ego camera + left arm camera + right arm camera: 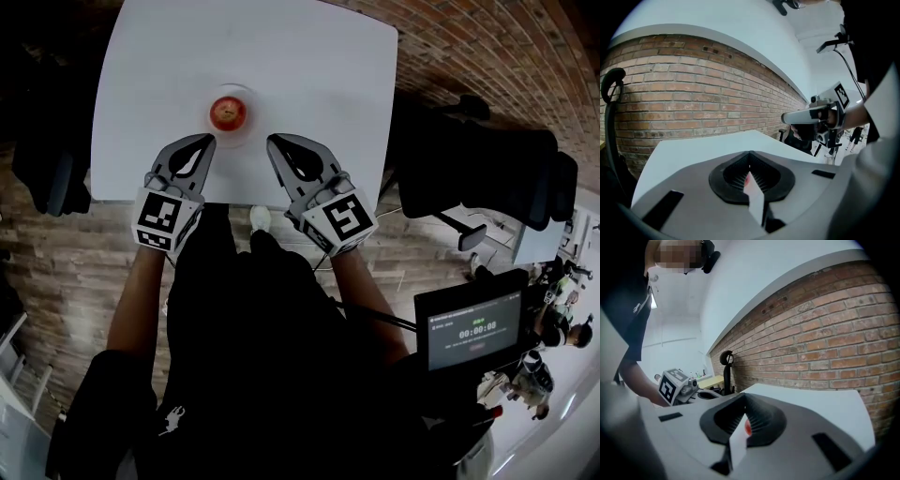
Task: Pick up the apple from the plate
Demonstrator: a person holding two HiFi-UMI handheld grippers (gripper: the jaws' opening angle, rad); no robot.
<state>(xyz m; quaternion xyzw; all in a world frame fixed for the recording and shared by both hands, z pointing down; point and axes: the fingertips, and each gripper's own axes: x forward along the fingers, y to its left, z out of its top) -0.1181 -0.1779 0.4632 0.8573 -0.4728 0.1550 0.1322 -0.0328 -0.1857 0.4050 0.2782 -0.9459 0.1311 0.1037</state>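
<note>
The apple [228, 113] sits in the middle of the plate [251, 129] on the white surface [309, 84]. The left gripper [208, 141] points at the plate's near-left rim and the right gripper [272, 141] at its near-right rim. Each gripper's 2 jaws are closed together, holding nothing.

1 apple [228, 113]: round, whole, red with yellow-orange patches, skin glossy. Sits at centre of plate [203, 122], touching it, top facing up.

1 plate: small, round, pale, almost same white as table [309, 66] beneath, rim showing as faint ring all round apple. Lies flat on table's nearer half, roughly midway between left and right edges, well apart from corners.
</note>
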